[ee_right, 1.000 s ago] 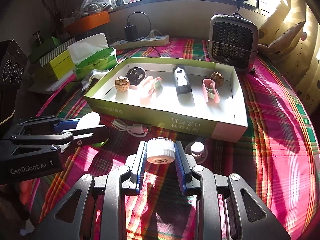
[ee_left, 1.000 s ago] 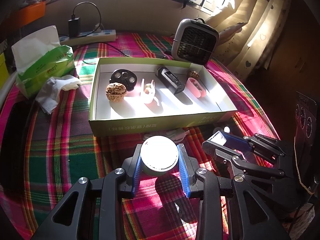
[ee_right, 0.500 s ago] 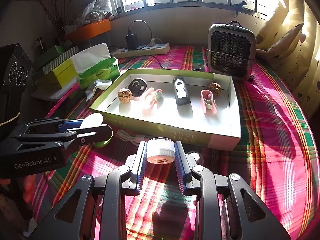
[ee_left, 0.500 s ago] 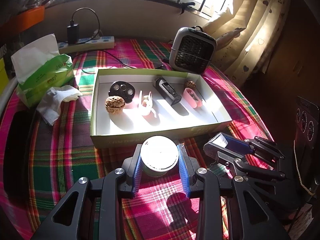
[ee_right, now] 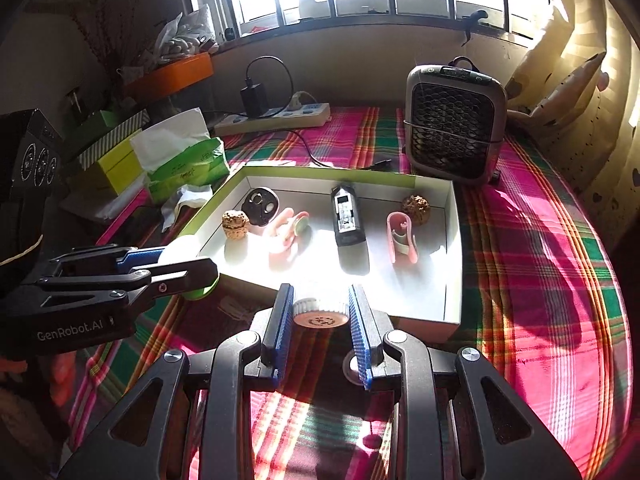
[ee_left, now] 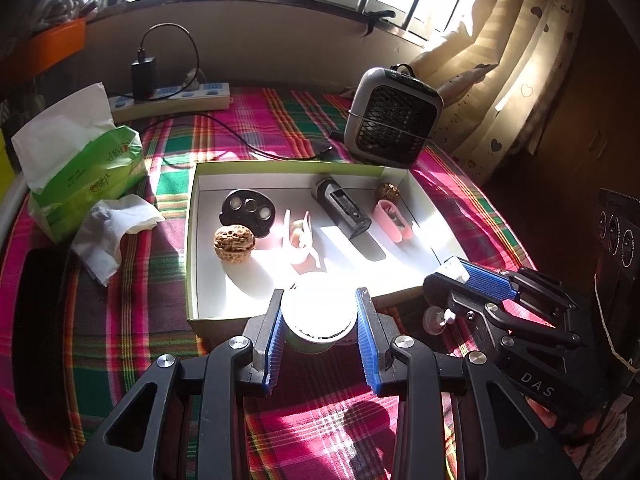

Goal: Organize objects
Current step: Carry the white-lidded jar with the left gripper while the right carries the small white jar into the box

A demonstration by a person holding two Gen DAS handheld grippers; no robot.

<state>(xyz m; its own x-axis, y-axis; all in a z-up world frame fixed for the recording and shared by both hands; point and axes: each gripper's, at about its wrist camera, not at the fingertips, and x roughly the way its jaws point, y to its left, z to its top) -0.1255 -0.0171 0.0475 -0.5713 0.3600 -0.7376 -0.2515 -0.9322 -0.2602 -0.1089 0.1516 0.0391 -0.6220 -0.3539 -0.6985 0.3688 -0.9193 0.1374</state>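
Left gripper [ee_left: 320, 322] angled forward and down, blue-padded fingers [ee_left: 276, 344] clamped on sides of round white-topped green jar [ee_left: 318, 312]. Right gripper [ee_right: 320, 320] pitched down likewise, fingers [ee_right: 282, 320] pinched on small white ribbed cap [ee_right: 320, 312], narrow gap. Both side by side, level with each other, lifted clear of desk, each visible beside the other's fingers.

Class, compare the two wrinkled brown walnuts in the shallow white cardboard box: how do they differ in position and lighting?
The front-left walnut sits in sunlight beside the black round three-hole piece; the back-right walnut sits in the shaded far corner, behind the pink clip. Both are brown, wrinkled, and rest on the box floor.
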